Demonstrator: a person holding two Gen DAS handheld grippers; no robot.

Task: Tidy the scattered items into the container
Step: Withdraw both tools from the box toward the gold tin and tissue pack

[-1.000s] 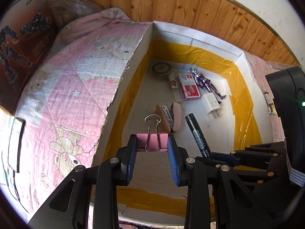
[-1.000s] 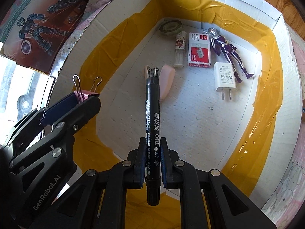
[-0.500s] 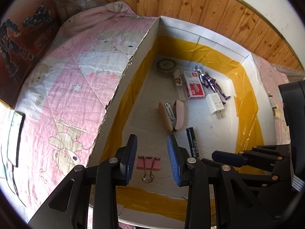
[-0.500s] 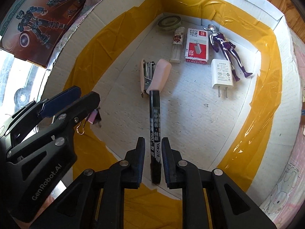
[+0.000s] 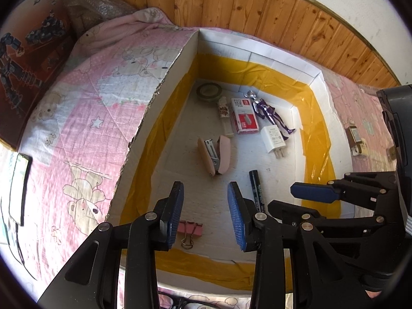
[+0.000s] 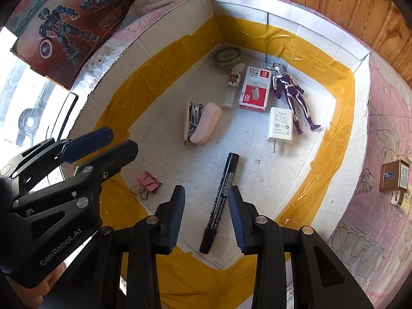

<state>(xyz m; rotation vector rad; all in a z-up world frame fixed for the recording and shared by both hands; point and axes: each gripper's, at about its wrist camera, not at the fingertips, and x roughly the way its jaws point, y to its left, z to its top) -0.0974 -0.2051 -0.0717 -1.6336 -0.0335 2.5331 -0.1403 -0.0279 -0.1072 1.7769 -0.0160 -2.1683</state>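
Note:
A white cardboard box (image 5: pixel 257 49) (image 6: pixel 257 13) with yellow tape inside holds the items. My left gripper (image 5: pixel 205 213) is open and empty above the box's near end; a pink binder clip (image 5: pixel 190 229) (image 6: pixel 148 183) lies on the floor below it. My right gripper (image 6: pixel 206 212) is open; a black marker (image 6: pixel 221 203) (image 5: pixel 256 189) lies on the box floor between and below its fingers. In the box also lie a pink stapler (image 6: pixel 202 122), a white charger (image 6: pixel 280 125), a staple box (image 6: pixel 253 88), a purple figure (image 6: pixel 291 95), a tape roll (image 6: pixel 228 56) and a small tube (image 6: pixel 234 82).
The box rests on a pink bear-print quilt (image 5: pixel 85 108). A robot toy box (image 6: pixel 64 23) leans at the left. A small brown gadget (image 6: pixel 395 177) (image 5: pixel 356 141) lies on the quilt right of the box. Wood panelling (image 5: pixel 257 10) runs behind.
Both grippers opened and lifted. The binder clip dropped from the left gripper onto the box floor; the marker dropped from the right gripper and now lies flat.

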